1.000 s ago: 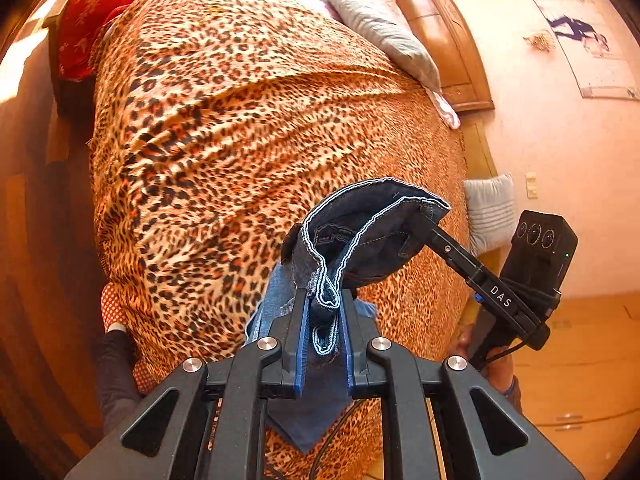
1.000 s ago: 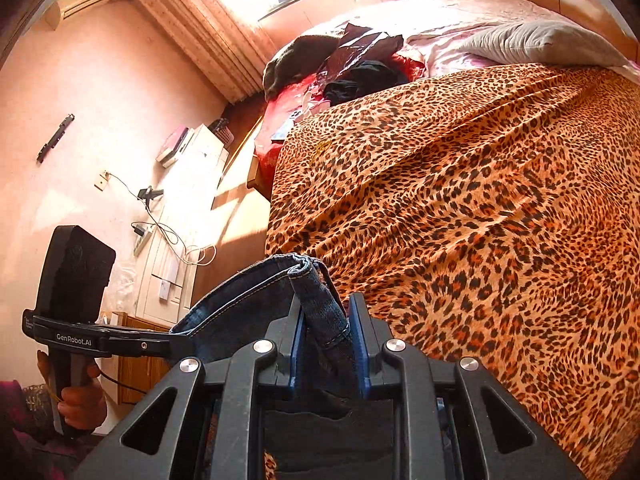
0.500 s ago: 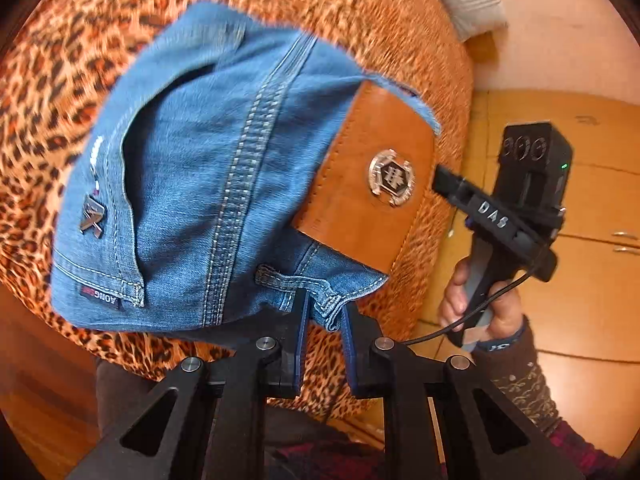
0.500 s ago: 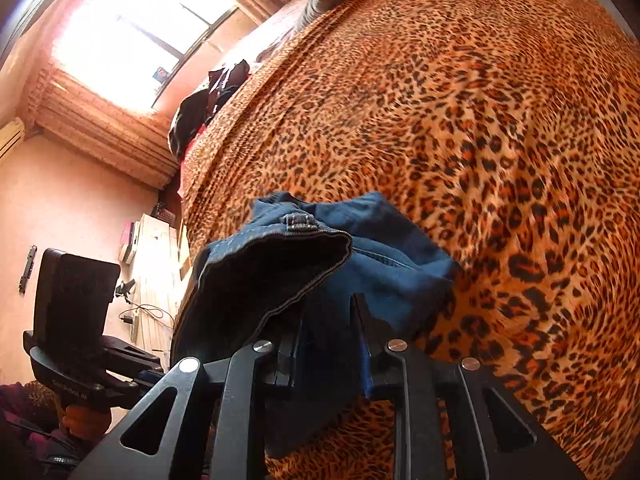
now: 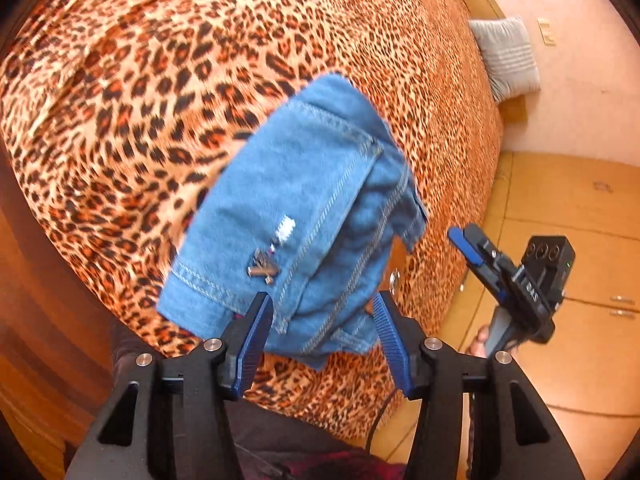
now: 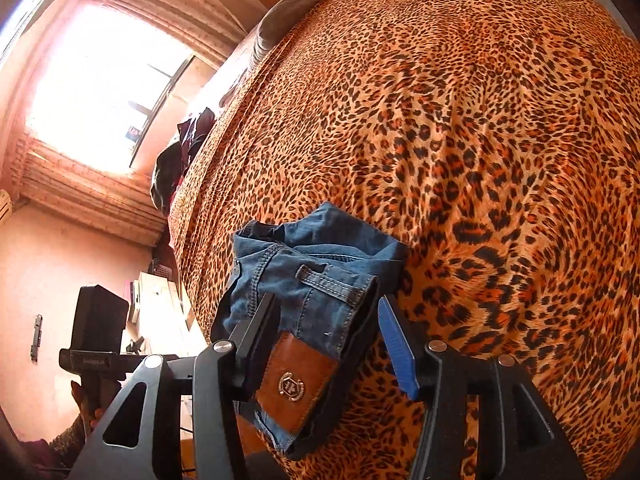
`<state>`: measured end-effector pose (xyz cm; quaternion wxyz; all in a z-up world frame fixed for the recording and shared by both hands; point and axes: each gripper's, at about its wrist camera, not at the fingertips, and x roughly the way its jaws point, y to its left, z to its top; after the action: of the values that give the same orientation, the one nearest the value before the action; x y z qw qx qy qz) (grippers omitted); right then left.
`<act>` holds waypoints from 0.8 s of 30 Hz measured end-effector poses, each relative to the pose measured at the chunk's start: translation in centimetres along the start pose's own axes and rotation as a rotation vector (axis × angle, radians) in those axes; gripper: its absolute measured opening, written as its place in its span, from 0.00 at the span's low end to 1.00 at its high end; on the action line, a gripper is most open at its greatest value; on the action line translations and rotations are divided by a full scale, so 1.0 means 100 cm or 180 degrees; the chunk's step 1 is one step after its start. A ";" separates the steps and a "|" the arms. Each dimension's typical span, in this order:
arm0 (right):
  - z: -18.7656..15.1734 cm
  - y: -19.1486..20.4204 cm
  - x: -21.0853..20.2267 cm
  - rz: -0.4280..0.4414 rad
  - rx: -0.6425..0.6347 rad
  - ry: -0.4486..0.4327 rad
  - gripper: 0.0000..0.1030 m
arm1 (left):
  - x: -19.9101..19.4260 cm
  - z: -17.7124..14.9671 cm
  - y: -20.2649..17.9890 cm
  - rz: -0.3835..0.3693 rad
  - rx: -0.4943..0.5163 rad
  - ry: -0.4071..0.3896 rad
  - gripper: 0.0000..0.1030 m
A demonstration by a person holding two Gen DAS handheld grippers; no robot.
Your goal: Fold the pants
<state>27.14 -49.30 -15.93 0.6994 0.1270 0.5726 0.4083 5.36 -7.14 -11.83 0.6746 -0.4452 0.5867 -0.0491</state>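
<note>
Both my left hand-held gripper (image 5: 322, 334) and my right hand-held gripper (image 6: 326, 334) have just spread, pinching nothing. The jeans (image 5: 304, 220) lie bunched at the bed's (image 5: 120, 80) near edge; unheld, their overhanging waistband could drag them floorward.

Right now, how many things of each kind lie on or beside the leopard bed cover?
Blue jeans: 1
Grey pillows: 1
Dark clothes heaps: 1
Total: 3
</note>
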 end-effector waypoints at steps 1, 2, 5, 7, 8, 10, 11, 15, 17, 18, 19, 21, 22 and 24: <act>0.004 0.013 0.012 -0.0058 -0.0050 0.0061 0.52 | -0.004 0.006 -0.003 0.0094 0.0028 -0.0082 0.50; 0.006 0.021 0.019 -0.0153 -0.0101 0.0111 0.52 | -0.008 0.007 -0.009 0.0190 0.0065 -0.0135 0.50; 0.001 0.030 0.034 -0.0399 -0.0177 0.0170 0.52 | -0.013 0.018 -0.028 0.0290 0.0225 -0.0253 0.58; -0.004 0.026 0.037 -0.0484 -0.0065 0.0154 0.55 | -0.011 0.031 -0.040 0.0409 0.0352 -0.0312 0.66; -0.006 0.021 0.037 -0.0500 0.0039 0.0124 0.57 | -0.001 0.037 -0.051 0.0448 0.0428 -0.0302 0.69; -0.012 0.007 0.032 -0.0524 0.0289 0.0043 0.59 | 0.022 0.058 -0.066 0.0509 0.0500 -0.0168 0.69; -0.015 0.002 0.030 -0.0539 0.0408 -0.0008 0.61 | 0.037 0.069 -0.068 0.0519 0.0525 -0.0081 0.69; -0.024 -0.015 0.030 -0.0639 0.0873 -0.0176 0.65 | 0.077 0.096 -0.077 0.0736 0.0754 0.0215 0.68; -0.029 -0.023 0.036 -0.0567 0.1133 -0.0228 0.66 | 0.093 0.103 -0.080 0.0799 0.0877 0.0346 0.67; -0.033 -0.026 0.039 -0.0525 0.1265 -0.0270 0.66 | 0.097 0.106 -0.083 0.0831 0.0951 0.0368 0.67; -0.036 -0.027 0.043 -0.0452 0.1368 -0.0328 0.65 | 0.102 0.108 -0.088 0.0866 0.1071 0.0370 0.65; -0.039 -0.024 0.047 -0.0383 0.1422 -0.0476 0.28 | 0.112 0.113 -0.099 0.1001 0.1337 0.0382 0.49; -0.041 -0.019 0.047 -0.0462 0.1442 -0.0524 0.24 | 0.115 0.111 -0.106 0.1105 0.1471 0.0349 0.48; -0.047 -0.010 0.041 -0.0550 0.1498 -0.0732 0.20 | 0.124 0.106 -0.120 0.1312 0.1841 0.0257 0.44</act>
<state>23.40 -48.37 -20.91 0.7434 0.2823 0.5773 0.1857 23.46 -15.85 -14.07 0.7448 -0.1058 0.6522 -0.0936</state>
